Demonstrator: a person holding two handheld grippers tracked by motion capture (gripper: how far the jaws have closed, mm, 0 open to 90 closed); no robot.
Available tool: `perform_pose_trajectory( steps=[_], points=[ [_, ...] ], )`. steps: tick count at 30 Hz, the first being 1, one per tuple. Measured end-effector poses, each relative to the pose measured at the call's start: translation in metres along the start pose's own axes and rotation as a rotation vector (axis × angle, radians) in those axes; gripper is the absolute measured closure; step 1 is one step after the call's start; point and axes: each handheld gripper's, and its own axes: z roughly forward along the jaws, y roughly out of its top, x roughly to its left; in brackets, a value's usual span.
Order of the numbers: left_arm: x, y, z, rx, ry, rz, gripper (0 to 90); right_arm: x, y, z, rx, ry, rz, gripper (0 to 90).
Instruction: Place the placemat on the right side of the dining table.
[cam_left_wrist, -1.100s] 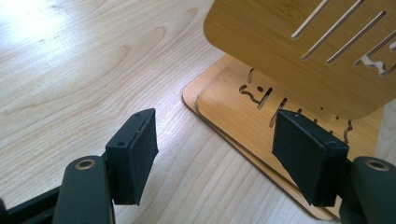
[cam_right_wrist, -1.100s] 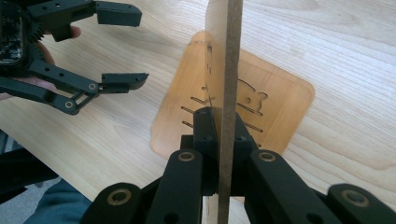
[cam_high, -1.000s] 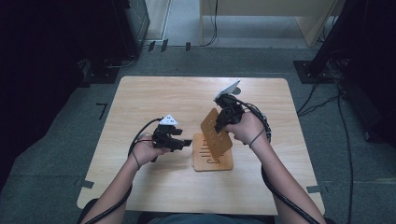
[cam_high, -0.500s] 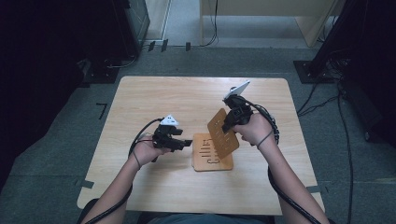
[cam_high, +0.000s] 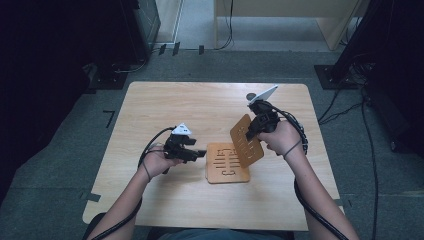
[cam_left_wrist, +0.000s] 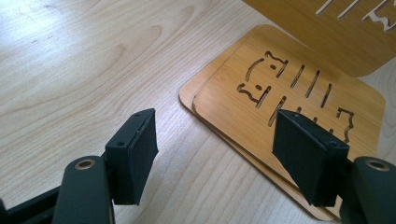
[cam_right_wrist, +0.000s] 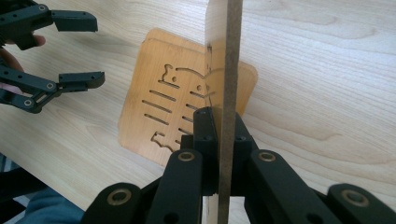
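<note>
The right gripper (cam_high: 254, 131) has its jaws pressed together on the edge of a thin wooden coaster (cam_high: 246, 140), which it holds lifted off the table and tilted; in the right gripper view this board (cam_right_wrist: 229, 70) stands on edge between the two black pads, rising straight up out of the grip. Beneath it, flat on the table (cam_high: 165, 105), lie more coasters (cam_high: 226, 165) of the same kind, cut through with slots and small animal shapes; the left gripper view shows two of them (cam_left_wrist: 280, 84) stacked, slightly offset. The left gripper (cam_high: 196, 153) hovers just left of that stack with its jaws spread apart and nothing between them, one pad over bare wood and the other above the top coaster's corner.
</note>
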Motion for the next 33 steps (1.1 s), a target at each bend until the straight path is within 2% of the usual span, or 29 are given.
perform_pose_trajectory(
  steps=[10, 33],
  points=[
    [-0.001, 0.0, 0.001, 0.006, -0.002, 0.006, 29.8, -0.019, -0.002, -0.005, -0.002, -0.001, 0.05, 87.6],
    [0.0, 0.001, 0.001, 0.002, 0.002, 0.011, 29.9, -0.045, 0.002, -0.012, -0.016, -0.041, 0.094, 87.6]
  ],
)
